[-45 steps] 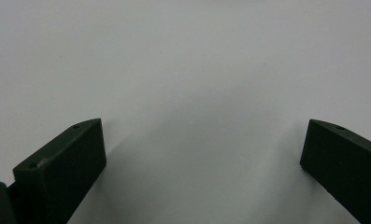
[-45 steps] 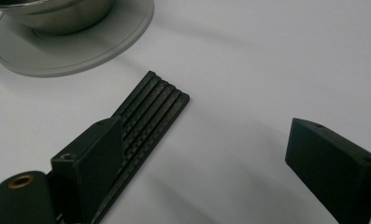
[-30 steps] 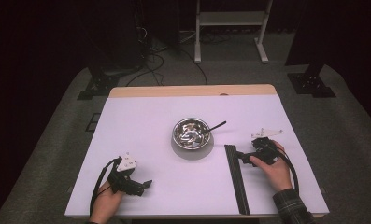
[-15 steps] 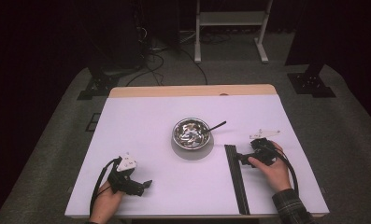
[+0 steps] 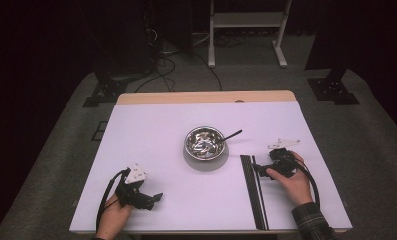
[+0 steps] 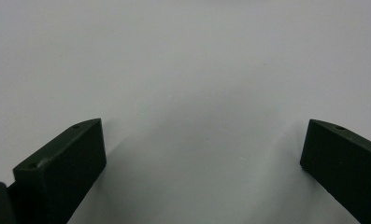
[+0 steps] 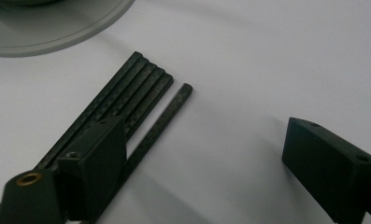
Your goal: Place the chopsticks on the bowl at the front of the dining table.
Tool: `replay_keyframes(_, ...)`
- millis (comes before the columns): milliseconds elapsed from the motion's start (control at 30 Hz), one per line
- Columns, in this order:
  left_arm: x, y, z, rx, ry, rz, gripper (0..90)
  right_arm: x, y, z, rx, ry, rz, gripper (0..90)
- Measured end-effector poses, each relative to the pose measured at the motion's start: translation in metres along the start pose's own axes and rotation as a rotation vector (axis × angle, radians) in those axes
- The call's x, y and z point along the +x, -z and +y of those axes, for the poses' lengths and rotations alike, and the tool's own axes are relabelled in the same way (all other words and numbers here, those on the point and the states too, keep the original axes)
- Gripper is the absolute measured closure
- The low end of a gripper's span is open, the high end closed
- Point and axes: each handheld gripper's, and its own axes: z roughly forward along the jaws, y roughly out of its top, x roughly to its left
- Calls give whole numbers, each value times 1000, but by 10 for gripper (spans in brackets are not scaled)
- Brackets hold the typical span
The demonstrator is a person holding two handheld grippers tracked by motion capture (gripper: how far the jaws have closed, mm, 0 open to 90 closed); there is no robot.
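Five black rods lie ungrasped right of centre — right gripper wide beside them, left gripper wide, idle.

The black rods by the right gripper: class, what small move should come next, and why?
Probably shift the right gripper sideways and lower it so its open jaws straddle the lone rod, then close. That rod lies slightly apart from the bundle of four, and one jaw now sits over the rods rather than beside it.

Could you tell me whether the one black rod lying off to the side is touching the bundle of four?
Apart. The right gripper view shows white table between the single rod and the bundle of four near their ends.
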Motion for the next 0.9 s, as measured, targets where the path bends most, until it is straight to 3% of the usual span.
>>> replay_keyframes(567, 0, 0, 0, 1, 0, 0, 0, -4, 4, -2, 1, -7, -17, 127)
replay_keyframes(900, 0, 0, 0, 0, -1, 0, 0, -1, 20, -7, -39, -22, 24, 127)
